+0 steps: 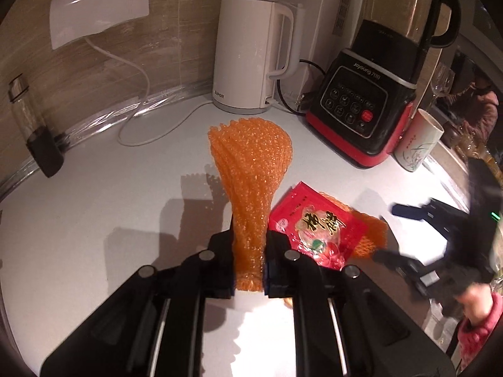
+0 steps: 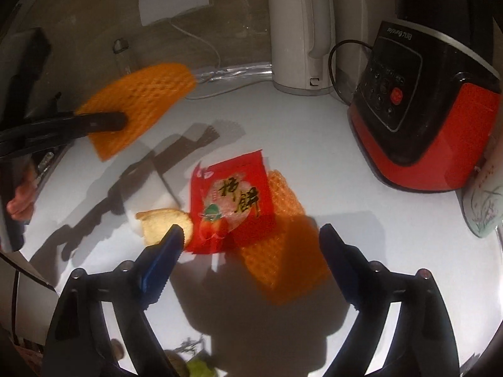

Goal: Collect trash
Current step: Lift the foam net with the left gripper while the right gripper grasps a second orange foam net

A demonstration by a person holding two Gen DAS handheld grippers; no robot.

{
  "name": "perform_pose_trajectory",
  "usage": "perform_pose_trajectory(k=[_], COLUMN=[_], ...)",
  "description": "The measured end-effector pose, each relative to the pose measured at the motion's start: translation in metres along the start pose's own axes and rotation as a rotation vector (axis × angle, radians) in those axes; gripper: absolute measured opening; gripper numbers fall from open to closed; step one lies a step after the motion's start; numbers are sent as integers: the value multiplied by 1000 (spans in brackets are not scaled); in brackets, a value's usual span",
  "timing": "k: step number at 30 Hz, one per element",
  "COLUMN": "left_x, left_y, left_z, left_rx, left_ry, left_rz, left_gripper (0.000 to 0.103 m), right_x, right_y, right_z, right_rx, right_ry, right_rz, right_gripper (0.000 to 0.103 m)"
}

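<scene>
My left gripper (image 1: 250,251) is shut on an orange foam fruit net (image 1: 251,169) and holds it lifted above the white counter; it also shows in the right wrist view (image 2: 138,103). A red snack wrapper (image 1: 314,226) lies to the right on a second orange foam net (image 1: 371,235). In the right wrist view my right gripper (image 2: 251,235) is open, hovering just short of the red wrapper (image 2: 235,201) and the second net (image 2: 283,251). A pale peel or crust piece (image 2: 163,226) lies by its left finger.
A white kettle (image 1: 254,53), a black-and-red blender (image 1: 364,110) and a white cup (image 1: 418,141) stand along the back right. A small bottle (image 1: 31,125) stands at the left wall. A white cord (image 1: 138,119) trails across the counter (image 1: 94,220).
</scene>
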State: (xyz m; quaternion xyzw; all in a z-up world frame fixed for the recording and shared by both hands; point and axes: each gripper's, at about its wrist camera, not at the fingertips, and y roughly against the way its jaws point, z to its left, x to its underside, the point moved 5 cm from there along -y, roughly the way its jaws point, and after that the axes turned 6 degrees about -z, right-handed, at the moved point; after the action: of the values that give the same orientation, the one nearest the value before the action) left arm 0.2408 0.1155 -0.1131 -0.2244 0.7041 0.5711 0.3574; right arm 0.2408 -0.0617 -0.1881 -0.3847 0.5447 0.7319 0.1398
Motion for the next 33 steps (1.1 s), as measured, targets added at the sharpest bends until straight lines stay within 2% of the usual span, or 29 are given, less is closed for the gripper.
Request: perform_pose_trajectory(k=[3,8,11,14,16,17,18,22,28,33], left_x=[6,20,28,34,38,39,40,45,48,57], left_y=[14,33,37,44,49,51,54,64,88,121], left_z=[0,5,8,10,11,12,13,16,9,-9], left_rx=[-11,-17,-22,-34,-42,-46,-47,-50,-20,27], left_ry=[-16,-2,25,32,33,39,48,62,62,26], left_rz=[-9,-3,5,10,11,9,7,1,-20,-51], left_gripper=[11,11,11,11,11,11,11,11,11,11], right_x=[0,15,25,31,29,29,29,30,9,4], right_y=[-14,-22,-31,-31,-26,-24,-21,-4,48,108], right_z=[-16,-13,-9,-6,-7,-8,-9,-12,-20,12], right_rx=[-39,-104,-92,-66,-65,-65,-55,-25,94,89], right_ry=[-8,115,173,225,213,207,204,177,101,69], right_rz=[55,125,159,158,150,149,142,104,-19,-105], right_gripper=[80,80,80,65,38,29,25,24,24,24])
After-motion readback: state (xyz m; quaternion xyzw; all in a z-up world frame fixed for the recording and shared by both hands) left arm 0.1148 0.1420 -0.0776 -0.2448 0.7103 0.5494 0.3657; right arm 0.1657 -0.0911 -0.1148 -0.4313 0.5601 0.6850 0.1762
